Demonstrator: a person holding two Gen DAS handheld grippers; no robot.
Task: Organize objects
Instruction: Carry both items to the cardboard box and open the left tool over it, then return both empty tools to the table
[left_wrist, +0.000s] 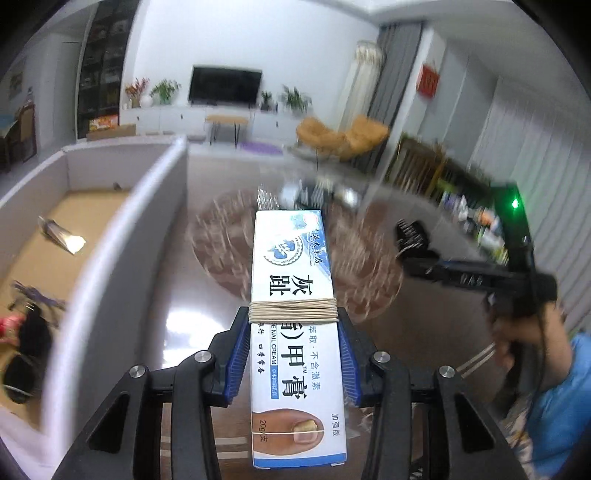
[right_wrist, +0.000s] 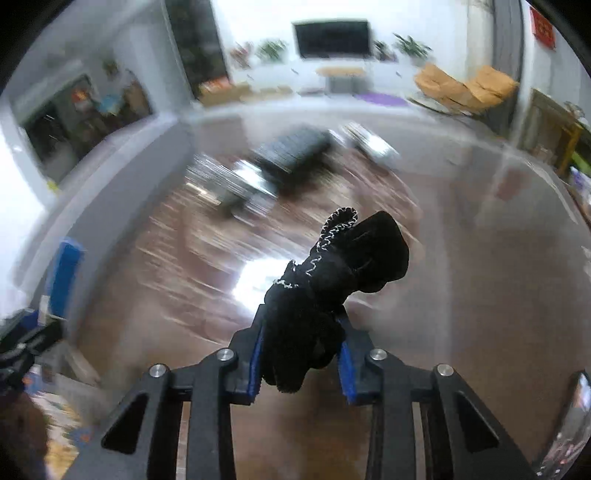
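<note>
My left gripper (left_wrist: 293, 325) is shut on a white and blue nail cream box (left_wrist: 295, 295) bound with a rubber band, held above the glossy brown table (left_wrist: 177, 302). A grey-walled cardboard box (left_wrist: 122, 236) stands to its left. My right gripper (right_wrist: 301, 332) is shut on a black fabric glove (right_wrist: 343, 258) with white stitching, held above the table. The right gripper also shows in the left wrist view (left_wrist: 410, 236), off to the right, with black fabric in it.
Inside the box lie a silver foil piece (left_wrist: 61, 234), dark items (left_wrist: 26, 350) and a red thing (left_wrist: 7, 326). A round woven mat (left_wrist: 295, 258) lies ahead. A black object (right_wrist: 291, 155) and silvery items (right_wrist: 236, 184) lie blurred on the table.
</note>
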